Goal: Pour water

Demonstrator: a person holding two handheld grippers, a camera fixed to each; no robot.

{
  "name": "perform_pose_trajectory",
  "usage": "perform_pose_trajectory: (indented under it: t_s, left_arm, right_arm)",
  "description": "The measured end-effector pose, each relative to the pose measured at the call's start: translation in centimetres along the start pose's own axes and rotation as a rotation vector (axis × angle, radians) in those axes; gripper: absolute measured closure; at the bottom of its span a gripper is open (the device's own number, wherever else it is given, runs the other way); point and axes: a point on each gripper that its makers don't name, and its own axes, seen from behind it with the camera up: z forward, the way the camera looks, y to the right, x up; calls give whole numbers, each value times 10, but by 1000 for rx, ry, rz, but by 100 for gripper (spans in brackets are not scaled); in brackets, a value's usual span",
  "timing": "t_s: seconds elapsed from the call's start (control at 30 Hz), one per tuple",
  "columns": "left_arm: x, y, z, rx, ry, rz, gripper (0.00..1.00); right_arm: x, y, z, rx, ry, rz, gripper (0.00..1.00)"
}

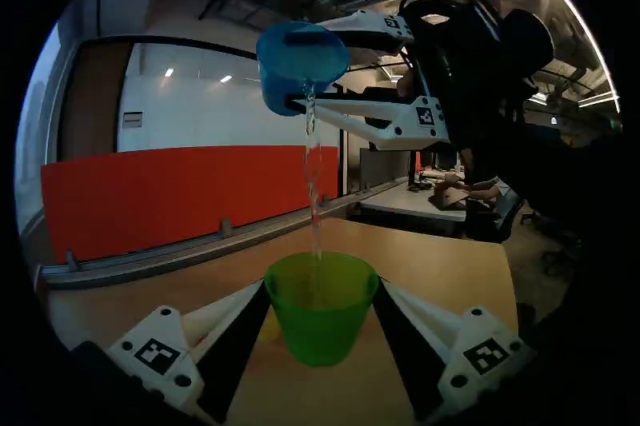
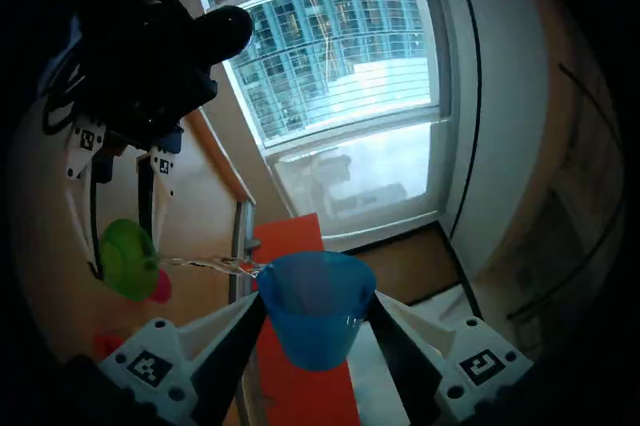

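Note:
In the left gripper view my left gripper (image 1: pixel 322 316) is shut on a green cup (image 1: pixel 322 310), held upright above the wooden table (image 1: pixel 448 266). Above it my right gripper (image 1: pixel 320 74) holds a blue cup (image 1: pixel 300 66) tipped over, and a thin stream of water (image 1: pixel 312 178) falls from its lip into the green cup. In the right gripper view my right gripper (image 2: pixel 316 318) is shut on the blue cup (image 2: pixel 316 314). The water stream (image 2: pixel 208 264) runs from its rim across to the green cup (image 2: pixel 126 260), which sits between the left gripper's fingers (image 2: pixel 160 194).
A red wall panel (image 1: pixel 184 194) and a metal rail (image 1: pixel 200 246) run along the table's far edge. A large window (image 2: pixel 352 98) faces the right gripper. Small pink and red objects (image 2: pixel 160 288) lie on the table near the green cup. Desks and chairs (image 1: pixel 448 194) stand farther back.

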Motion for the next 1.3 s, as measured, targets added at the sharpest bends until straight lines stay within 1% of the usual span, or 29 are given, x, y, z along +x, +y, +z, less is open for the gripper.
perform_pose_trajectory:
  t_s: [0.27,0.57,0.87,1.3]
  left_arm:
    - [3,3,-1,-1,3,1,13]
    - [0,2,-1,3,-1,2,13]
    - [4,3,-1,2,5,0,13]
    - [5,1,-2,4,9,-3,13]
  right_arm:
    - [3,2,1,-4,0,-44,12]
    - [7,1,3,-8,2,-96,12]
    - [9,3,5,-14,-1,-141,12]
    - [14,9,6,-25,-2,-218,12]
